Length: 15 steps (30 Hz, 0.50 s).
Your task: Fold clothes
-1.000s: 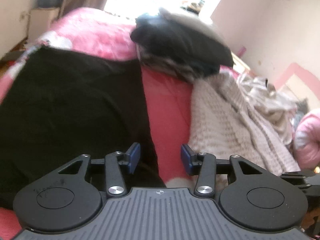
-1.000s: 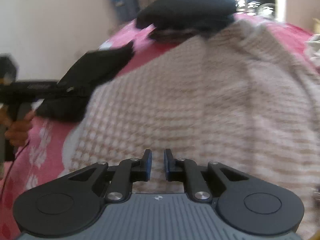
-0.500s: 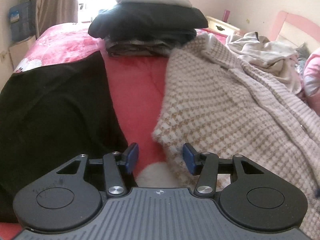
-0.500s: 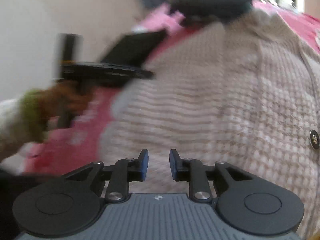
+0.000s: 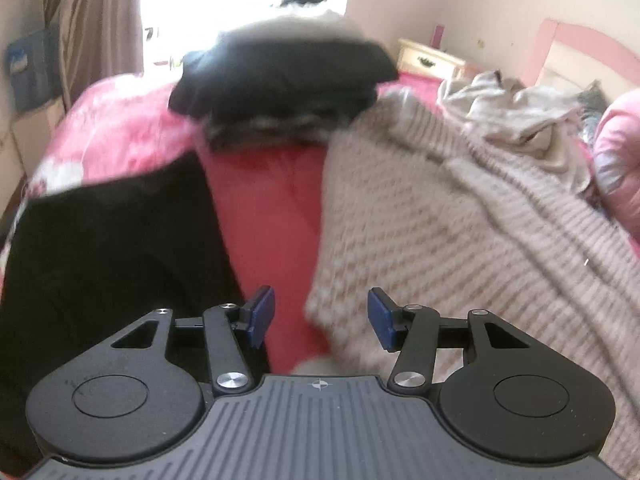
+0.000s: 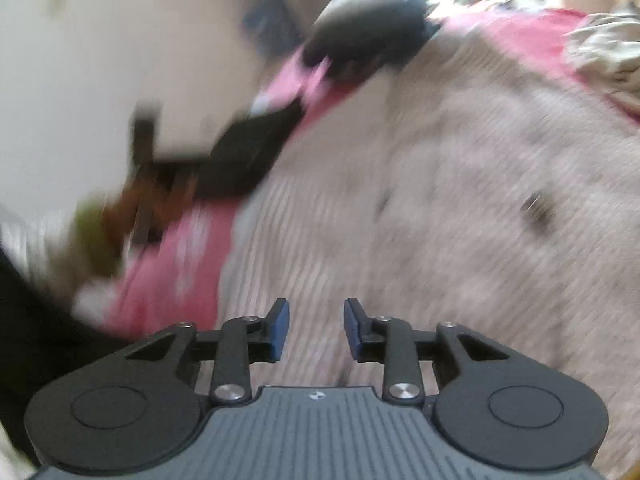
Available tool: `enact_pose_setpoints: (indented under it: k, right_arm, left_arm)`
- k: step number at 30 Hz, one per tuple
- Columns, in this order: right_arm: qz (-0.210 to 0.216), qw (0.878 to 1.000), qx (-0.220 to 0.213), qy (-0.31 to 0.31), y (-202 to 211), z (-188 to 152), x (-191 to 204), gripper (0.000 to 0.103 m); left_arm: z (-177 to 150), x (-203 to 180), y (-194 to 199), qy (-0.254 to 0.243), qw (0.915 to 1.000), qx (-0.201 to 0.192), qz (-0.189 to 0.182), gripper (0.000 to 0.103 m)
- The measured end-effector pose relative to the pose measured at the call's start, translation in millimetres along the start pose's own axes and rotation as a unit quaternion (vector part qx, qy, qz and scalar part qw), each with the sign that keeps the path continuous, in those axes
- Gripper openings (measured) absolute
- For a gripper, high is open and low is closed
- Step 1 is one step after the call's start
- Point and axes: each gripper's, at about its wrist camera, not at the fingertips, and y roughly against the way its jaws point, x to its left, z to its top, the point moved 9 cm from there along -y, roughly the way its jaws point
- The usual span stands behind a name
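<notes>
A beige knit sweater [image 5: 460, 216] lies spread on the pink bed; it fills the right wrist view [image 6: 440, 200] too. A black garment [image 5: 104, 252] lies flat at the left. My left gripper [image 5: 320, 316] is open and empty, low over the sweater's near corner, which lies between its fingers. My right gripper [image 6: 316, 328] is open and empty just above the sweater's ribbed part. The left gripper [image 6: 224, 160] and the hand holding it show blurred in the right wrist view.
A stack of folded dark clothes [image 5: 280, 76] sits at the back of the bed. A crumpled light garment [image 5: 516, 108] lies at the back right, by a pink pillow [image 5: 620, 152]. A nightstand [image 5: 432, 60] stands beyond the bed.
My left gripper has swung from the black garment to the sweater's near corner. My right gripper has opened wider and shifted over the sweater.
</notes>
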Motion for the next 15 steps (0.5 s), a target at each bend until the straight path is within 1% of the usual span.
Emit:
enact_pose_setpoints:
  k: [2,4,6,10,15]
  right_arm:
    - [-0.008,0.999,-0.036,-0.02,5.1,34.6,-21.7,0.037]
    - [-0.02,0.998,-0.057,-0.032,3.9,63.7,-41.4,0.039]
    - [-0.029,0.996,-0.071,-0.037,-9.7,93.0,-58.1,0.039]
    - [-0.058,0.995,-0.075,-0.021,-50.5,141.6,-90.0,0.039]
    - [-0.098,0.991,-0.071,0.05,-98.3,195.1,-120.3,0.04]
  left_arm:
    - [17.4,-5.8,-6.8,-0.005,1.0,-0.008,-0.003,0.051]
    - [35.4,-14.0,-21.9,-0.014,0.9998,-0.016,0.0,0.051]
    - [53.9,-22.7,-41.5,-0.028,0.9991,-0.03,0.007,0.051]
    - [88.4,-40.3,-84.7,-0.053,0.9971,-0.052,0.017,0.051]
    - [120.0,-65.5,-129.4,-0.096,0.9919,-0.082,0.013,0.051]
